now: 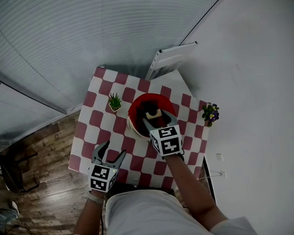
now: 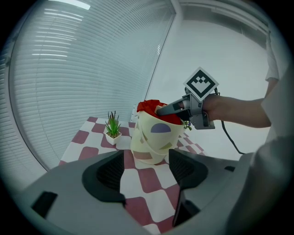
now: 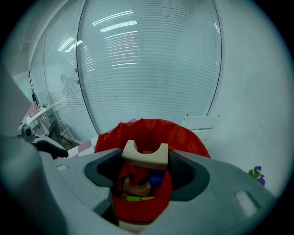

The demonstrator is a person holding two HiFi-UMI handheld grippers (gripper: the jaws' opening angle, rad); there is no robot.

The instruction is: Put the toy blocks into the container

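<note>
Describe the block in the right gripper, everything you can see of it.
Pale, unpainted-looking wooden block, arch-shaped with a half-round notch in its far edge. The right gripper clamps it by both ends, roughly level. It hangs over the mouth of the red-lined container, above the coloured blocks inside, apparently clear of them.

A cream container with a red lining stands upright on the checked table – coloured toy blocks lie inside, and a pale wooden arch block, notch upward, is clamped over its mouth in the right gripper.
</note>
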